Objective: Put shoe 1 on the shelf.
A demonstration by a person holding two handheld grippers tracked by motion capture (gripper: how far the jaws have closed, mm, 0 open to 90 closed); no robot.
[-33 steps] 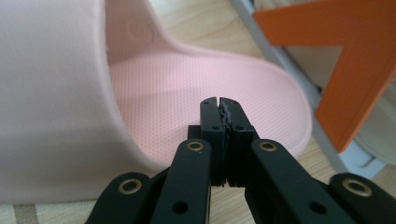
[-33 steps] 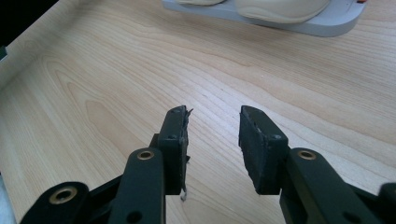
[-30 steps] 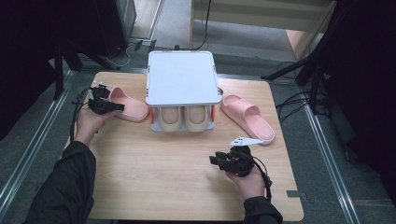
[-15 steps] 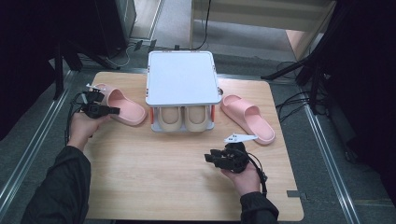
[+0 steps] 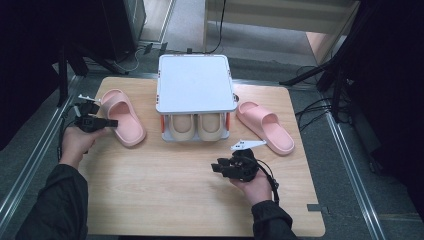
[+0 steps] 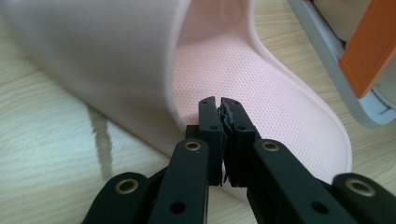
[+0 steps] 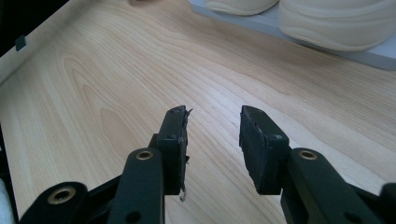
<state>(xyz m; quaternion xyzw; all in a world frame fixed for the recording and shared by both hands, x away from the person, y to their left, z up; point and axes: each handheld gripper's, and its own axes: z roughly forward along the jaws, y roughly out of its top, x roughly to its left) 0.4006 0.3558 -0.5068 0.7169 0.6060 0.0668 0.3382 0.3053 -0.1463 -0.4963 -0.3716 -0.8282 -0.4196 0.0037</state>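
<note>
The rack's white lid [image 5: 195,82] hides all but the ends of the beige slippers [image 5: 192,127] beneath. In the left gripper view, the pink slipper [image 6: 261,84] is cut off by the top edge, its strap blurred. Whether the fingers [image 6: 208,116] pinch its rim cannot be told.

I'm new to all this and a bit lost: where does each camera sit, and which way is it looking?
High view: above the table, looking down; both forearms, left gripper, right gripper.
Left gripper view: rides that gripper, faces the pink slipper; shut jaws show.
Right gripper view: rides that gripper, faces bare wood; open jaws show.
Shared: the rack, its edge in both gripper views.
</note>
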